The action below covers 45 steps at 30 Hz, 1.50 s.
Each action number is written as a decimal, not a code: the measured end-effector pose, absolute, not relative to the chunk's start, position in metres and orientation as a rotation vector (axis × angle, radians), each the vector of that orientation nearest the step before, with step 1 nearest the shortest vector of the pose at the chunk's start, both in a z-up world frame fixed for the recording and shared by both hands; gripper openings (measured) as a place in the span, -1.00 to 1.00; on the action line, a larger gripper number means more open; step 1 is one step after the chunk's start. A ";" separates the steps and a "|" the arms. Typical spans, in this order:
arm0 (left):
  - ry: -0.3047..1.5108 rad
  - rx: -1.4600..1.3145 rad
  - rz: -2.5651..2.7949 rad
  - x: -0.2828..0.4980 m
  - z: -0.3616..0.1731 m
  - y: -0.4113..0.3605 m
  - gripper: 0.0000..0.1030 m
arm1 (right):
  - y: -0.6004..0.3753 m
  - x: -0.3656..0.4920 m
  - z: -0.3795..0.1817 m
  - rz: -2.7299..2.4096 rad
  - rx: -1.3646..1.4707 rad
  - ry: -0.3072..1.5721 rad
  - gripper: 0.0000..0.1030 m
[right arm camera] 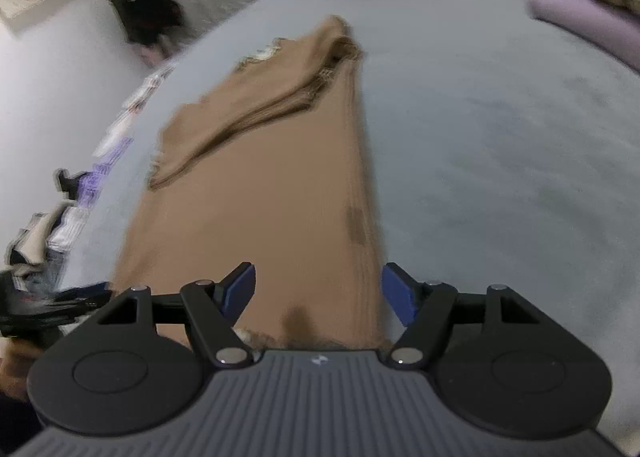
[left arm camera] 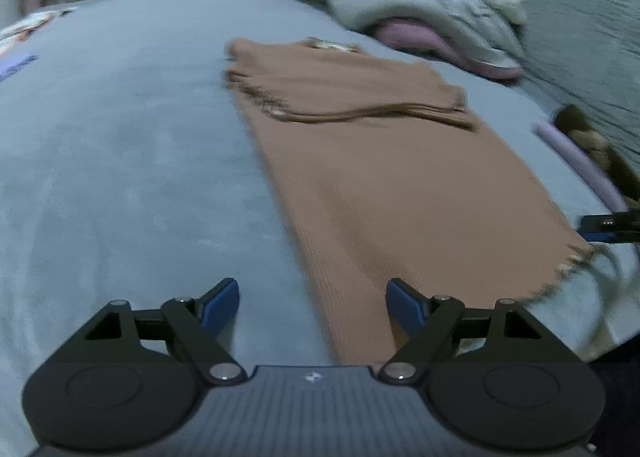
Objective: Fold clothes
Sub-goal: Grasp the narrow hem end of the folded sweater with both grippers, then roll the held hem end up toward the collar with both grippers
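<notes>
A tan knitted garment (left arm camera: 380, 185) lies flat on the pale blue bed sheet (left arm camera: 120, 157), its sleeves folded across the upper part and its frayed hem towards me. My left gripper (left arm camera: 312, 297) hovers open over the garment's near left edge, one finger above the sheet and the other above the cloth, with nothing between the pads. In the right wrist view the same garment (right arm camera: 260, 197) runs away from me. My right gripper (right arm camera: 318, 285) stands open over the hem by its right edge, holding nothing. Each view catches the other gripper at its side: the right one (left arm camera: 608, 227), the left one (right arm camera: 52, 305).
A heap of grey and pink bedding (left arm camera: 420, 5) lies at the far side of the bed. A lilac roll (left arm camera: 576, 161) and a brown plush toy (left arm camera: 592, 137) sit at the right edge. A person's dark hair (right arm camera: 148, 25) shows near the curtain. Folded items (right arm camera: 72, 213) line the left edge.
</notes>
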<state>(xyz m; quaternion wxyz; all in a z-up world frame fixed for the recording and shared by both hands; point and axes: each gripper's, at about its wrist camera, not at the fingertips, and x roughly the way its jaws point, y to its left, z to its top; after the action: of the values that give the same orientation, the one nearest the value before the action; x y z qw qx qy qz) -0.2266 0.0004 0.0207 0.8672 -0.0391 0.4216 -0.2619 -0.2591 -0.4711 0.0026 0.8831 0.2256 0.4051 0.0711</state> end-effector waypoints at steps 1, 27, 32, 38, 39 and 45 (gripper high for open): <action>0.890 -0.112 -0.599 -0.228 0.021 -0.001 0.56 | -0.473 -0.260 0.004 0.149 0.477 0.839 0.37; 0.907 -0.442 -0.612 -0.213 0.012 0.029 -0.66 | -0.474 -0.272 -0.004 0.154 0.508 0.778 -0.81; 0.936 -0.462 -0.593 -0.213 0.007 0.040 -0.66 | -0.472 -0.270 -0.001 0.161 0.508 0.768 -0.81; 0.980 -0.486 -0.571 -0.207 -0.001 0.046 -0.64 | -0.466 -0.264 -0.008 0.163 0.492 0.812 -0.71; 0.985 -0.483 -0.568 -0.206 -0.002 0.046 -0.61 | -0.464 -0.264 -0.009 0.149 0.471 0.820 -0.71; 0.999 -0.507 -0.542 -0.201 -0.005 0.056 -0.66 | -0.468 -0.263 -0.014 0.157 0.519 0.821 -0.66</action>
<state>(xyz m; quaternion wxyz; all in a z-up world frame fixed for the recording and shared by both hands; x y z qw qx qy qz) -0.2009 0.0557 -0.0054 0.8125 -0.2376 0.4680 -0.2539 -0.2625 -0.4679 -0.0142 0.8815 0.2492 0.3939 0.0754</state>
